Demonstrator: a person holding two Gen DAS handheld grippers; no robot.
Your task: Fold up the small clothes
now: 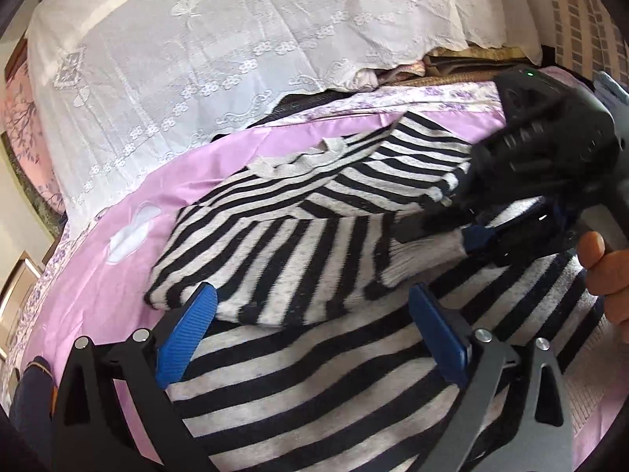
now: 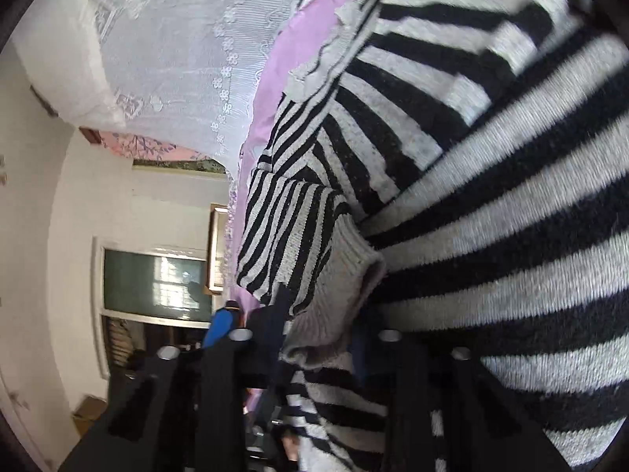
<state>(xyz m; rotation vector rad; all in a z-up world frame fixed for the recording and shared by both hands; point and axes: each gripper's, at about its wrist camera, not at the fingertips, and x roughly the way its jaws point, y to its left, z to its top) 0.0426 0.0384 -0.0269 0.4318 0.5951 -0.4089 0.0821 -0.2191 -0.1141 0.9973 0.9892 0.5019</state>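
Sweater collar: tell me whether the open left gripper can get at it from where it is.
Probably yes: the left gripper stands open above the striped sweater, and only flat knit lies before the grey collar.

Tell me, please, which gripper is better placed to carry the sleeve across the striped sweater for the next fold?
Right, probably: the right gripper is shut on the grey sleeve cuff, while the left gripper is open over the striped sweater, holding nothing.

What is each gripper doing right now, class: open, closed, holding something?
Left gripper: open, empty, above the striped sweater.
Right gripper: closed on the sweater's grey cuff.
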